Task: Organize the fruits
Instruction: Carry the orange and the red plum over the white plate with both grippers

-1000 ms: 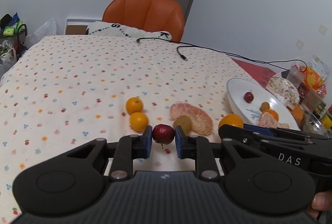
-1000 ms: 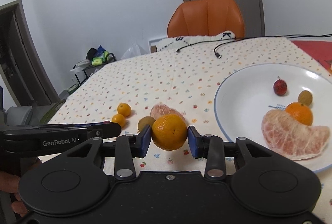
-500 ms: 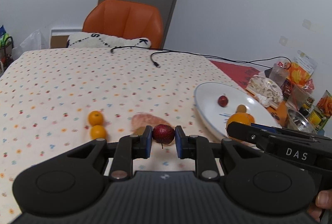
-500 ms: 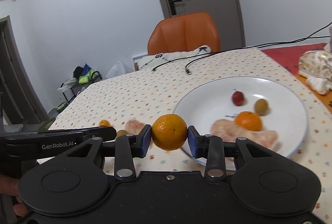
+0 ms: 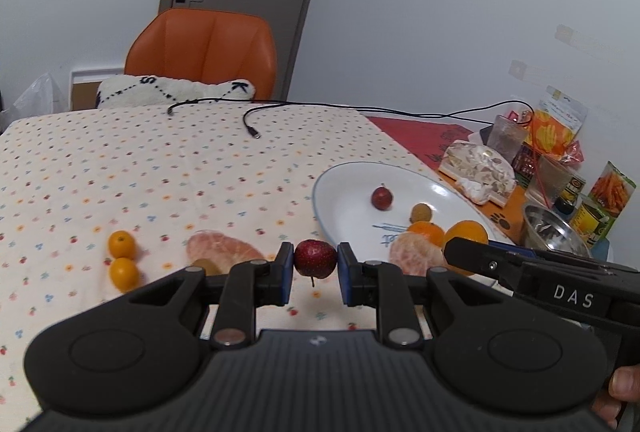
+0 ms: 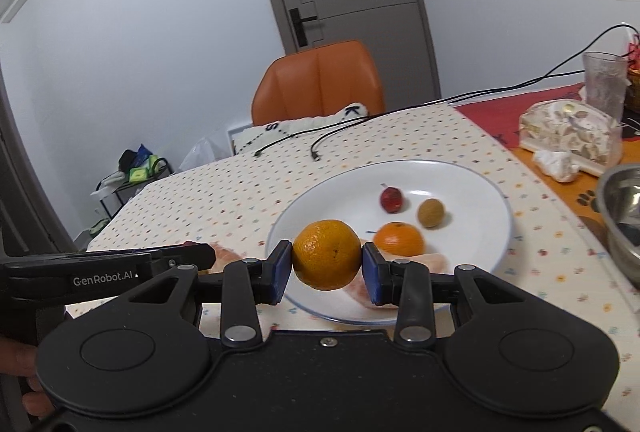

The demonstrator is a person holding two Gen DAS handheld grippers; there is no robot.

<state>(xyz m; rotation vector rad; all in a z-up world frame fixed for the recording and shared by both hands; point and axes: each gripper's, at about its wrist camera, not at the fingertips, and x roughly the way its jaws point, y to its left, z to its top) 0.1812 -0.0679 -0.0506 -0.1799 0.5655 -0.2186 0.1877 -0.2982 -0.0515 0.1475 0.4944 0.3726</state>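
Having carried both fruits toward the plate (image 6: 496, 191), we clamp the orange (image 6: 327, 254) and red fruit (image 5: 315, 258), ready to release.

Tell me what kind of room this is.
Probably a dining area in a home. A table under a dotted tablecloth has an orange chair pushed up to it, a white plate of fruit sits on it, and snack packets are piled at one side.
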